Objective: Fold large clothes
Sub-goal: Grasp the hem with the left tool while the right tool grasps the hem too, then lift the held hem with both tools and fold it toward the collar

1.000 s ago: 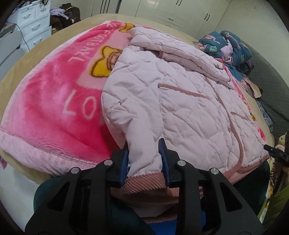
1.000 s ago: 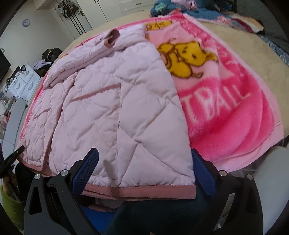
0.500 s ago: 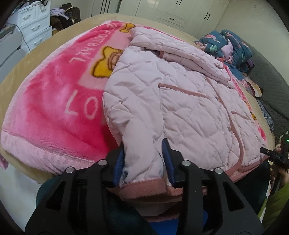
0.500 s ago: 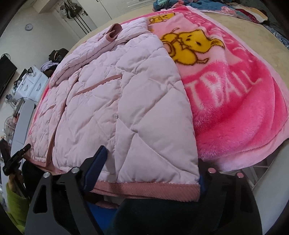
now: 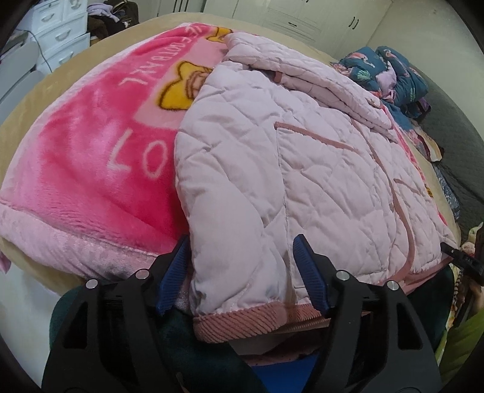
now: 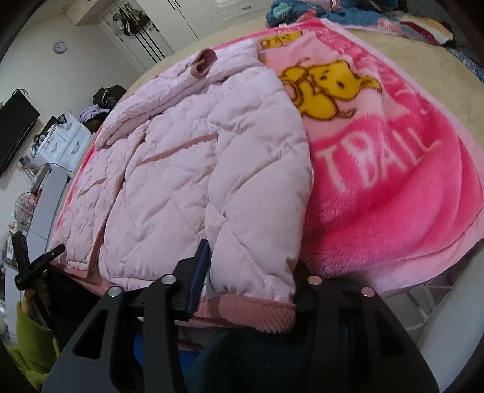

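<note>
1. The jacket [image 5: 302, 157] lies flat on a pink blanket [image 5: 84, 169] on the bed [image 6: 447, 78].
2. The left gripper [image 5: 242, 272] has its fingers spread around the jacket's hem corner.
3. The right gripper [image 6: 251, 272] has its fingers pinching the opposite hem corner.

Left wrist view: sits low at the near edge of the bed [image 5: 36, 99], close over the hem of the pink jacket [image 5: 272, 169], facing across it toward the wardrobe doors [image 5: 290, 18].
Right wrist view: same low, close stance at the jacket's other hem corner, facing toward the far wall and a drawer unit [image 6: 65, 142].
Shared: the jacket [image 6: 187, 169], the pink blanket [image 6: 378, 169] and each view's edge catches the other gripper.
</note>
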